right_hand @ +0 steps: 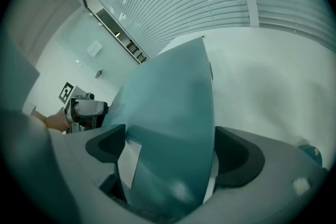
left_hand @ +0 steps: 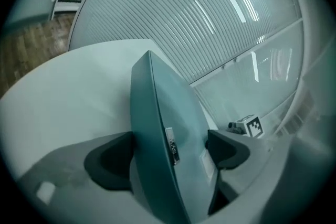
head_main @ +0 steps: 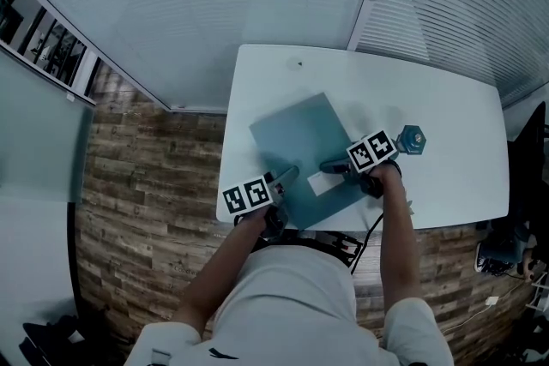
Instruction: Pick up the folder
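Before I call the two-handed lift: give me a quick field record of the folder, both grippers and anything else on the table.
folder: teal, on the white table, skewed, at the near edge
label: white, on the folder's near end, by the right gripper
left gripper: fingers wide apart, folder edge between them
right gripper: fingers apart, folder between them; grip unclear
other: small teal object right of the right gripper, apart from the folder

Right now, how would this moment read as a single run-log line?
folder: on table | left gripper: open, folder between jaws | right gripper: jaws around folder, grip unclear
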Demonstrator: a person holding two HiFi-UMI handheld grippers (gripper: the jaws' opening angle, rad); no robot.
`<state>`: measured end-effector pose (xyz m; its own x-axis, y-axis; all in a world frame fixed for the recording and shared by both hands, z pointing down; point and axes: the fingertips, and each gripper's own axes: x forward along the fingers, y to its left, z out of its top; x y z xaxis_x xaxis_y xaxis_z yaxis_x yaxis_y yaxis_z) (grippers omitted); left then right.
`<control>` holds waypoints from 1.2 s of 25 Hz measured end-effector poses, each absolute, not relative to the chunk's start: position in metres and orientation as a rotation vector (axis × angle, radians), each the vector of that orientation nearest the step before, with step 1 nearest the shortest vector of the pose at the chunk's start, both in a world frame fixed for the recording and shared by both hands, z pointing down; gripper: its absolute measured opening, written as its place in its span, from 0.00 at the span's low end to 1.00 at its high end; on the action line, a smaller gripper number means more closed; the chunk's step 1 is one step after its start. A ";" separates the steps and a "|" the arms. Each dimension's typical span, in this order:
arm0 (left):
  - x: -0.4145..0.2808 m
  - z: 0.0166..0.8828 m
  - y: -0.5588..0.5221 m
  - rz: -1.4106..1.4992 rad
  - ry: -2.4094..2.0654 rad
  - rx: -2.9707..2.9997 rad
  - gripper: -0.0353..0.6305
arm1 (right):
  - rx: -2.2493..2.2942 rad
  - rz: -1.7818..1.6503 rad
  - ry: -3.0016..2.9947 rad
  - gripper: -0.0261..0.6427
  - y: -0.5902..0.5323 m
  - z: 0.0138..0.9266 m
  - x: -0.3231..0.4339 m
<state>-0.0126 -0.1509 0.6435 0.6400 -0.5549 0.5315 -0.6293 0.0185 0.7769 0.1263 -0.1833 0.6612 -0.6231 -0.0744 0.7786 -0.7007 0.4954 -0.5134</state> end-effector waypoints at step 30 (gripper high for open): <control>-0.039 0.571 -0.156 -0.291 -1.125 1.901 0.74 | 0.983 0.653 -2.541 0.83 -0.168 0.575 0.108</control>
<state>-0.0394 -0.1561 0.5706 0.5618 -0.7974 0.2203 -0.5905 -0.2000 0.7819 0.1080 -0.1680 0.5750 -0.7034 -0.5405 0.4616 -0.6961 0.6552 -0.2936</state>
